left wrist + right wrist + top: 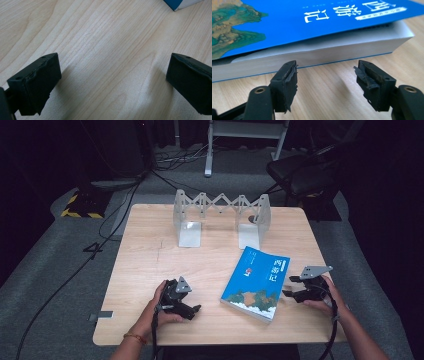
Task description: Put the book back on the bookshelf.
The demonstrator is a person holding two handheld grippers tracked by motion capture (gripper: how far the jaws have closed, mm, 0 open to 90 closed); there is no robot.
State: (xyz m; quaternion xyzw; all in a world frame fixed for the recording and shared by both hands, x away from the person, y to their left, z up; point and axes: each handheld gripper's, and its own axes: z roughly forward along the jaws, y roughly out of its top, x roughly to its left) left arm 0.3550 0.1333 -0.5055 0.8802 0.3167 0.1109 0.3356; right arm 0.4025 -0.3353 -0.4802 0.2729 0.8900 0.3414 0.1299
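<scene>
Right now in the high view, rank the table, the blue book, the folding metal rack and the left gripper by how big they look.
1. Table, by far the largest.
2. Folding metal rack and blue book: they cover similar areas, and the rack stands farther from the camera, so I won't rank these two.
3. Left gripper, the smallest.

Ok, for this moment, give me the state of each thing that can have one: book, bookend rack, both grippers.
book: lying flat, closed, front cover slightly lifted at the page edge
expanding bookend rack: upright, stretched open, nothing in it
left gripper: open, over bare table
right gripper: open, jaws just short of the book's page edge, not touching
</scene>
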